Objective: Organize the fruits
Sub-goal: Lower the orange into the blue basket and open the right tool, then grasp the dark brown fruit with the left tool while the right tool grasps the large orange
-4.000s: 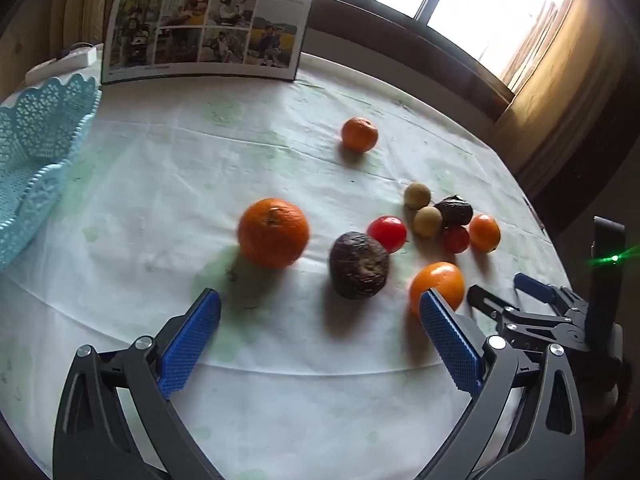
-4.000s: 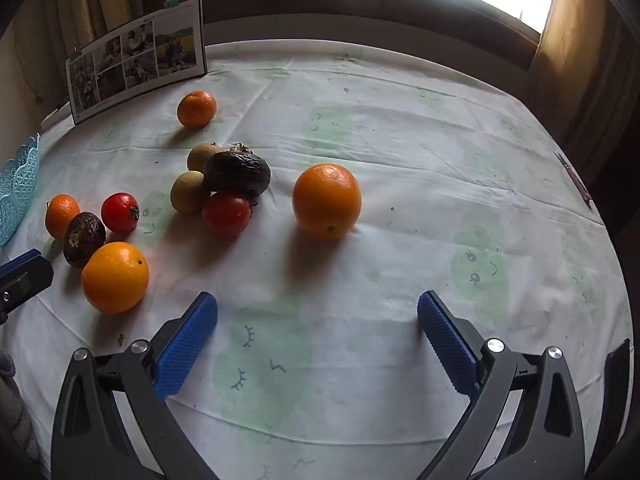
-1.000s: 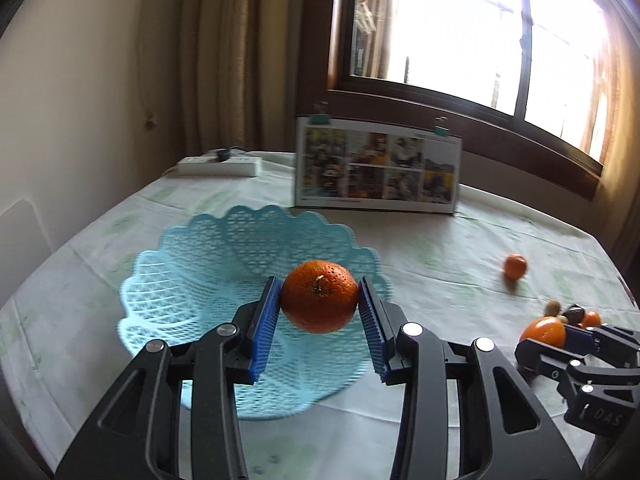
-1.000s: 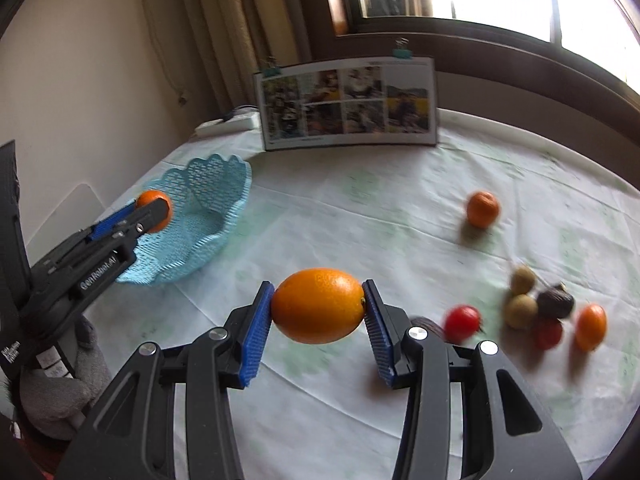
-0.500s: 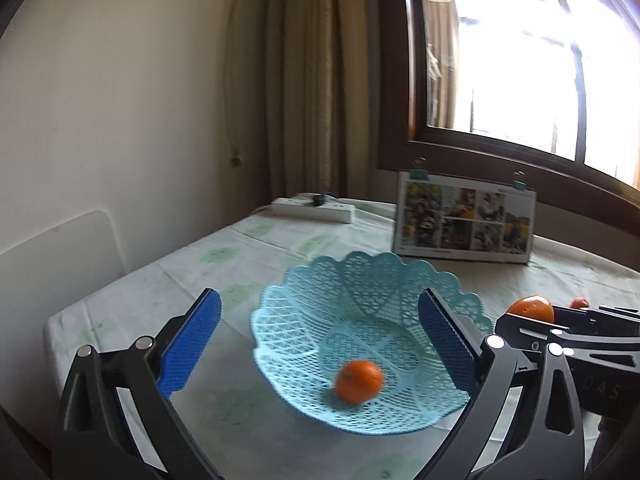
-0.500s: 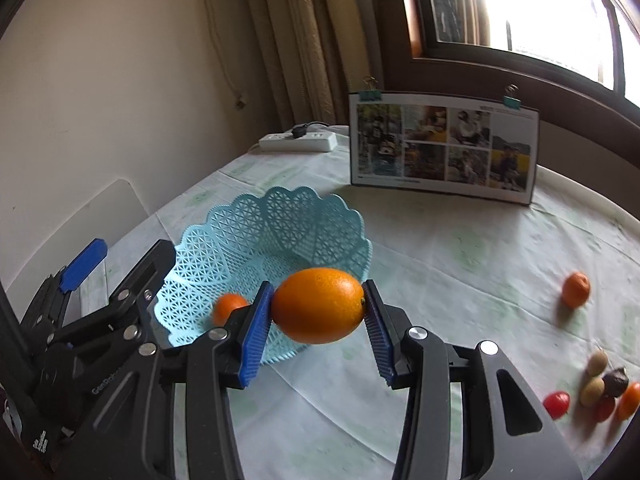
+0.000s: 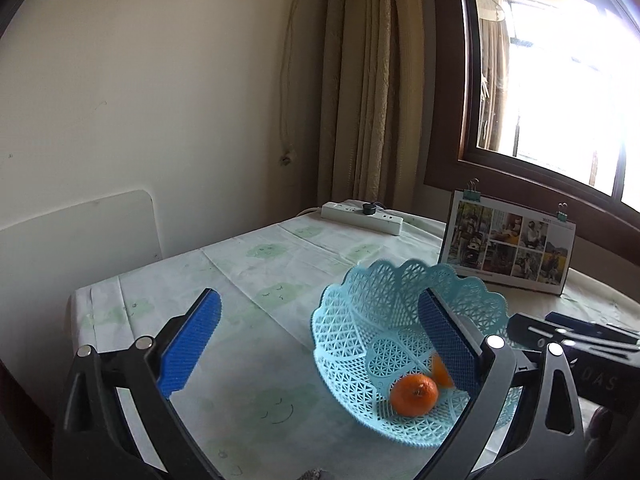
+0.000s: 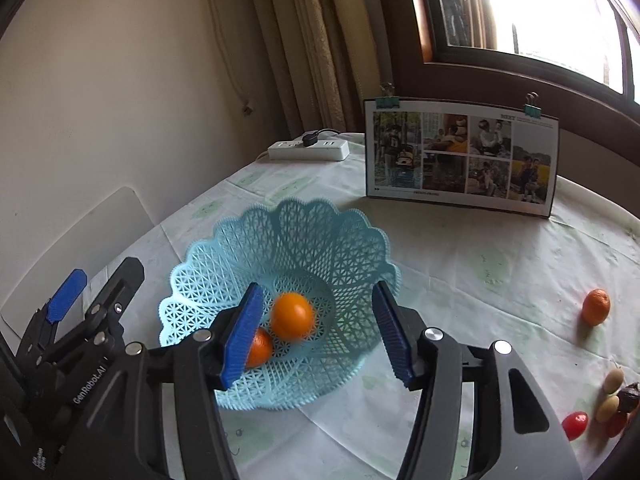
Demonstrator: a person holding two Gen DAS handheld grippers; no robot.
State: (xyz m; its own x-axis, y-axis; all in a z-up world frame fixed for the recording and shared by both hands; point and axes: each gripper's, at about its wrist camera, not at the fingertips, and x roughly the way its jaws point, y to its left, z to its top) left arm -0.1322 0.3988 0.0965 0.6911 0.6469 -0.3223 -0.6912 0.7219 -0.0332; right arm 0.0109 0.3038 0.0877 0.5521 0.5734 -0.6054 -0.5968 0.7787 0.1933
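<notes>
1. My left tool (image 7: 320,344) is spread wide, holding nothing, above the counter (image 7: 240,280) left of the blue basket (image 8: 304,240).
2. My right tool (image 8: 320,332) is released, jaws apart over the basket, touching nothing.
3. Two oranges lie in the basket: one (image 8: 292,316) blurred between my jaws, another (image 8: 258,348) touching it, partly behind my left pad.
4. Rightward, a photo board (image 8: 460,156) stands; a tangerine (image 8: 596,306) and small fruits (image 8: 576,424) lie on the counter, well apart from the basket.

Basket (image 8: 328,240): pale turquoise, openwork lattice, scalloped rim.
Two oranges (image 8: 292,316) inside: bright orange.
Worktop (image 8: 460,256) cloth: off-white, faint green cloud faces.
Fingers (image 8: 242,332): blue ribbed pads on black frames.
Loose tangerine (image 8: 596,306): orange.
Cherry tomato (image 8: 575,424): red.
Power strip (image 8: 308,150): white.
</notes>
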